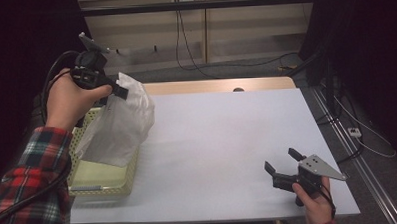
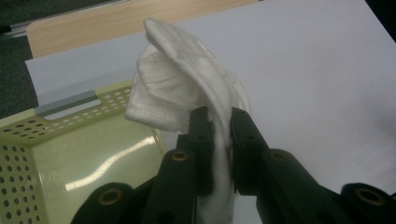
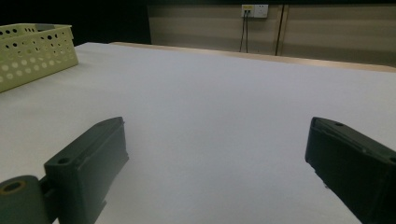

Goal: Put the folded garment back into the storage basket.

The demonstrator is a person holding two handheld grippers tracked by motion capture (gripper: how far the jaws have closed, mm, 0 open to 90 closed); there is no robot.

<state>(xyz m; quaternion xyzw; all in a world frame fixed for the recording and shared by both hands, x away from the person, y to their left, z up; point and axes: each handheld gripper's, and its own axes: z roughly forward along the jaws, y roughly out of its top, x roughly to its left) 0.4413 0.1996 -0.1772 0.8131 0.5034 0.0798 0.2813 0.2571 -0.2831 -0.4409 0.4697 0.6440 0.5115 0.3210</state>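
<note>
The white table [image 1: 227,141] spreads ahead of both grippers, bare for laying something out. Below the left gripper [image 1: 120,91] sits the pale yellow basket [image 1: 96,183]. A white cloth [image 1: 119,127] hangs from its jaws, pinched by one edge to drape free. The right gripper [image 1: 283,165] rests low, jaws spread, likely waiting.

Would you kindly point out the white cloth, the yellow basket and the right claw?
white cloth [image 1: 121,125], high view, middle of the hanging fabric.
yellow basket [image 1: 103,188], high view, near wall.
right claw [image 1: 282,164], high view, midway between its open fingertips.
</note>
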